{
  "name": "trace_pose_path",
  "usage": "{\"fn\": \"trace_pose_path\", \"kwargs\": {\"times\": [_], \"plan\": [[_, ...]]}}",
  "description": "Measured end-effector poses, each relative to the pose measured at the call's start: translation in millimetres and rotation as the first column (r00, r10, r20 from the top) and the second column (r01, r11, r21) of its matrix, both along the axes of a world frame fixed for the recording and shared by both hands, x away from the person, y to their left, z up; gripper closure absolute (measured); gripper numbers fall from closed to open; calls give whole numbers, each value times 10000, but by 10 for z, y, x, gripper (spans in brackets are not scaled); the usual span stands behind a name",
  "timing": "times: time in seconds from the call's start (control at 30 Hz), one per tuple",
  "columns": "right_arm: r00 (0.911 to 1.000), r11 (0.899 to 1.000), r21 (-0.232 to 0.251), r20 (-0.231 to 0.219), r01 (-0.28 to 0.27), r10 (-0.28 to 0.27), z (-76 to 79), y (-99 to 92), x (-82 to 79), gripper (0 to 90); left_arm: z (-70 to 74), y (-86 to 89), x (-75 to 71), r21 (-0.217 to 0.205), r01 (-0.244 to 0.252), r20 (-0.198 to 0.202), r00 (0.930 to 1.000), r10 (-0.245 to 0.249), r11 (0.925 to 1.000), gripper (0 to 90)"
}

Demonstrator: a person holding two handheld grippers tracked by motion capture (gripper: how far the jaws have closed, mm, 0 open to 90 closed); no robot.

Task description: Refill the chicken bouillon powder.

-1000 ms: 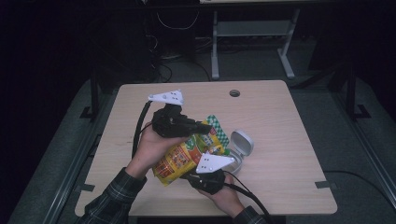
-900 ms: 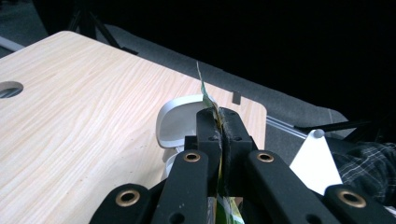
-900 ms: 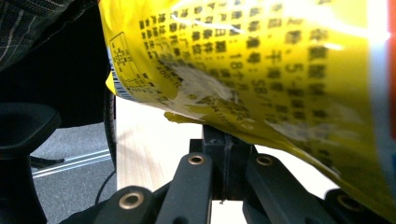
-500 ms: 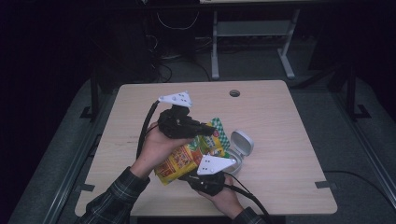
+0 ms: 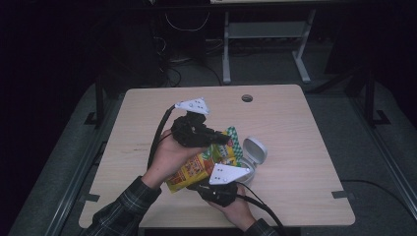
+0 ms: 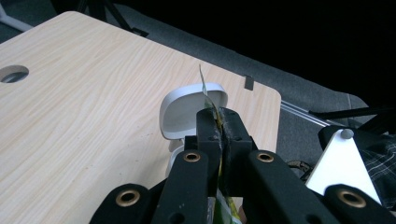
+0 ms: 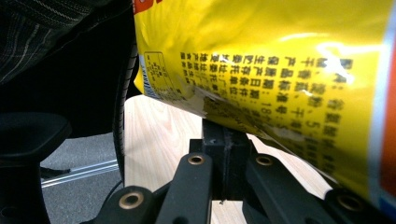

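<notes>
I hold the snack bag lifted over the worktop, near its front edge. My left gripper has its jaws clenched on the bag's top edge; my right gripper pinches its lower edge. A white case lies open just beside it.

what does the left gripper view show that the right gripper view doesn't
Left gripper view: the white case with its lid open on the table, the cable hole, and the left gripper shut on the thin edge of the snack bag.
Right gripper view: the bag's yellow side with black printed text, a plaid sleeve, and the right gripper shut on the bag.
Both: the wooden table and the bag.
</notes>
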State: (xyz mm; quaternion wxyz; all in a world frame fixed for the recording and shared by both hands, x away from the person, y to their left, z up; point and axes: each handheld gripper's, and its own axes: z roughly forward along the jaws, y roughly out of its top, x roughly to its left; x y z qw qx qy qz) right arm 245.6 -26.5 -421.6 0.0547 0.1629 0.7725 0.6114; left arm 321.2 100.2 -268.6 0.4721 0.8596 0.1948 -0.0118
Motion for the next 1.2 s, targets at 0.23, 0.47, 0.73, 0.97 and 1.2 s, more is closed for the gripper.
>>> {"fn": "trace_pose_path", "kwargs": {"times": [0.23, 0.47, 0.73, 0.97, 1.2], "plan": [[10000, 9994, 328, -27, -73, 74, -4, 4, -13, 900, 20, -66, -28, 333, -99, -3, 10000, 99, 9994, 886], [10000, 9985, 540, 11, -53, 53, 8, 5, -20, 900, 40, -128, -18, 645, -109, -170, 9998, 120, 9979, 886], [9998, 9969, 775, -144, -124, 135, 8, -4, -11, 900, 41, -230, -9, 1205, 1, -176, 9998, 21, 9927, 886], [9998, 9966, 825, -167, -87, 102, 10, -22, 0, 900, 40, -258, 8, 1219, -19, -200, 9998, 44, 9925, 886], [9996, 9952, 981, -291, -32, 61, 6, -50, 26, 900, 47, -321, 37, 1347, 28, -245, 9997, 6, 9909, 886]]}}
